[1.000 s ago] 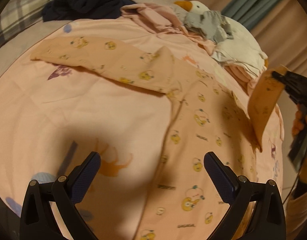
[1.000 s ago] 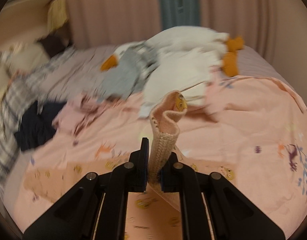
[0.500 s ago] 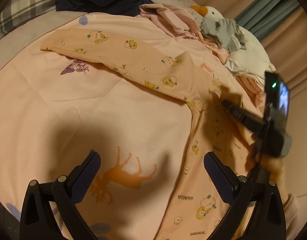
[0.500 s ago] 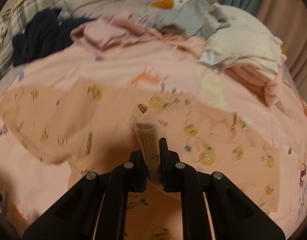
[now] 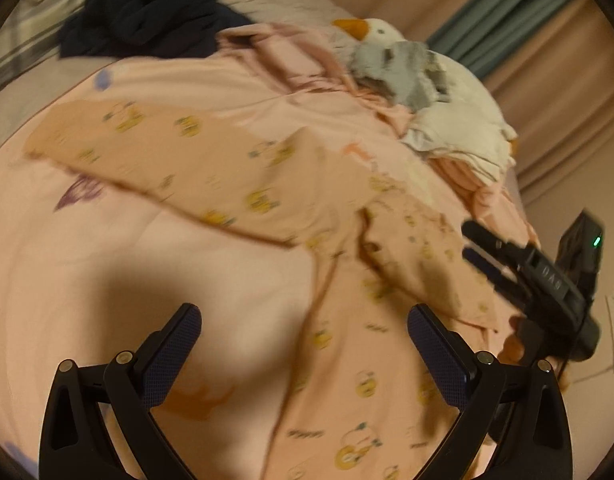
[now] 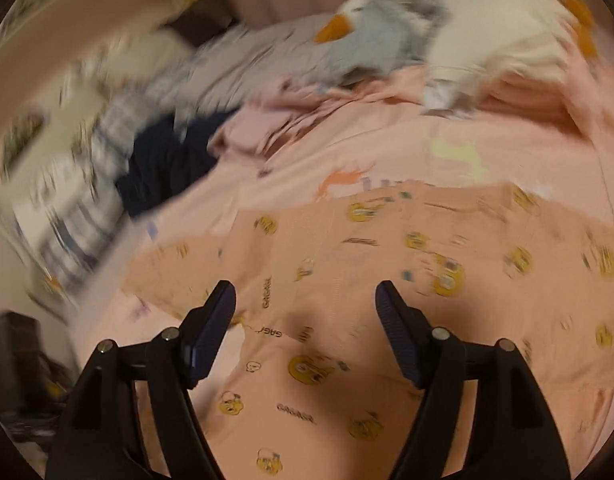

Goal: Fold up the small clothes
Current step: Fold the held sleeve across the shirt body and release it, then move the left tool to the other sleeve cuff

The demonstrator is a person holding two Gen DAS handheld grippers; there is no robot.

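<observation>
The right gripper (image 6: 305, 320) has just been opening and now stands wide with nothing between its jaws, poised over the peach duck-print garment (image 6: 387, 280) that fills the lower half of its view; seen from the left wrist, the same right gripper (image 5: 473, 244) sits at about three o'clock, its tips near the garment's right edge, though blur leaves it unclear whether they touch the cloth. The left gripper (image 5: 303, 340) is also spread wide and empty, above the garment (image 5: 267, 184), which stretches from nine o'clock across the pink bedspread (image 5: 107, 260) to the lower right. The cloth looks thin, light and limp; it should drape and crease readily and slide little on the bedding; a pinch at a hem, cuff or corner would likely carry a fold over cleanly. A plush goose (image 5: 387, 48) lies at one o'clock, well apart.
</observation>
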